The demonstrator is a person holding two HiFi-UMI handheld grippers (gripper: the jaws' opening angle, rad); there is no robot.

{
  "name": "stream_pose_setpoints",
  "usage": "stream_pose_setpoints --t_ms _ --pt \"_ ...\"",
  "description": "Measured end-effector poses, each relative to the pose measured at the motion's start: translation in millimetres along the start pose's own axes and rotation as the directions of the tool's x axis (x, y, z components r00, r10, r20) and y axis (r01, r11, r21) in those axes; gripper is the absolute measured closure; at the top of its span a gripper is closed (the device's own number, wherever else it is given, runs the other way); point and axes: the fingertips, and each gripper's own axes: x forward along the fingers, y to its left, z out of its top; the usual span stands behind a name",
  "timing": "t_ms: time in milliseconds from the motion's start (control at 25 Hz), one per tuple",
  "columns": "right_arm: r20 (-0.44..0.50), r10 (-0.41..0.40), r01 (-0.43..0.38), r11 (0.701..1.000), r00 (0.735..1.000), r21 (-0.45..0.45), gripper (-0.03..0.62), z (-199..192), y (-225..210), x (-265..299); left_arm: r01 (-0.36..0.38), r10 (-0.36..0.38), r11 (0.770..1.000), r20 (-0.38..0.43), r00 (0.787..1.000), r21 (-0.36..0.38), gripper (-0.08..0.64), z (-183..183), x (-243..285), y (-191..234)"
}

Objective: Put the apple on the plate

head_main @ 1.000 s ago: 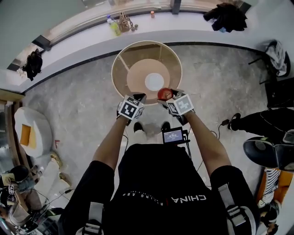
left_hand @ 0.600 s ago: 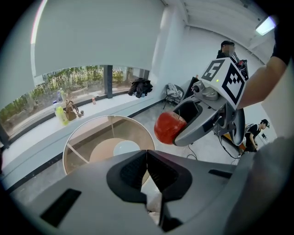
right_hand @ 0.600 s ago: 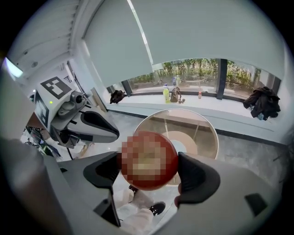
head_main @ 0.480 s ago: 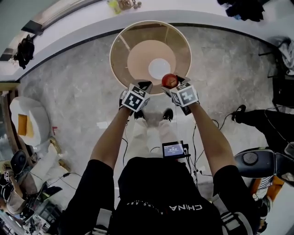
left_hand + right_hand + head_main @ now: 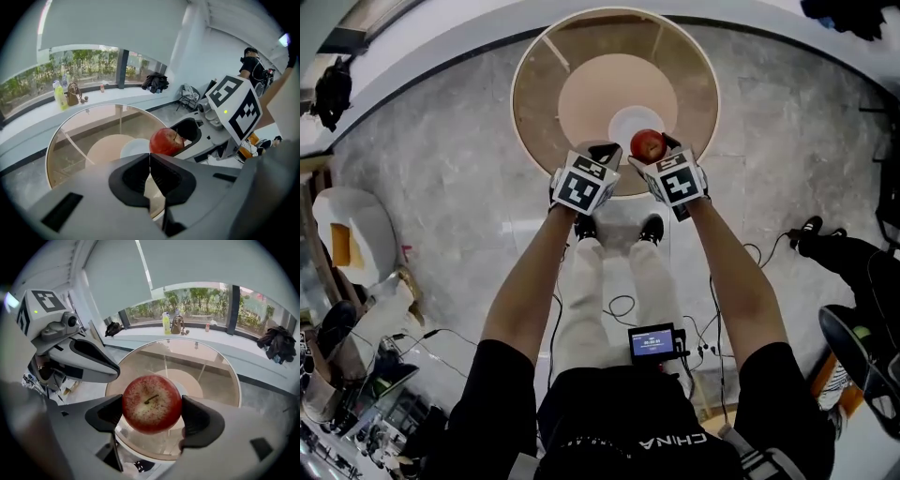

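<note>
A red apple (image 5: 648,145) is held above the near part of a round glass table (image 5: 534,112), with my right gripper (image 5: 652,156) shut on it. In the right gripper view the apple (image 5: 151,404) fills the gap between both pads, stem facing the camera. The white plate (image 5: 625,122) lies at the table's centre, just beyond and partly under the apple. My left gripper (image 5: 602,152) hovers beside the right one at the table's near rim, shut and holding nothing. From the left gripper view its jaws (image 5: 150,176) meet, with the apple (image 5: 165,140) and plate (image 5: 133,149) to the right ahead.
The table has a wooden rim and a lower round wooden shelf (image 5: 591,89). A curved windowsill (image 5: 187,336) behind it carries bottles and a small bag; dark clothing (image 5: 280,345) lies at its right end. My feet (image 5: 581,228) and cables (image 5: 623,305) are on the marble floor.
The person has stepped toward the table. Both grippers moved forward, carrying the apple from short of the near rim to above the tabletop next to the plate.
</note>
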Motion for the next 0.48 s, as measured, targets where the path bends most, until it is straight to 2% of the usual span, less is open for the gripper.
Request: stream_pose_setpoints --t_ms 160,480 --pt "0.013 0.004 -0.004 1.000 1.000 -0.023 0.179 -9.4 -16.2 55.6 -0.066 0.066 0.998 -0.021 0.998 0.005 0.543 -23.0 45.9 29.7" --pt "0.001 -0.022 0.022 0.991 1.000 -0.130 0.179 -20.1 -36.3 112.2 -0.048 0.049 0.999 -0.063 0.997 0.019 0.543 -43.0 81.5 48.3"
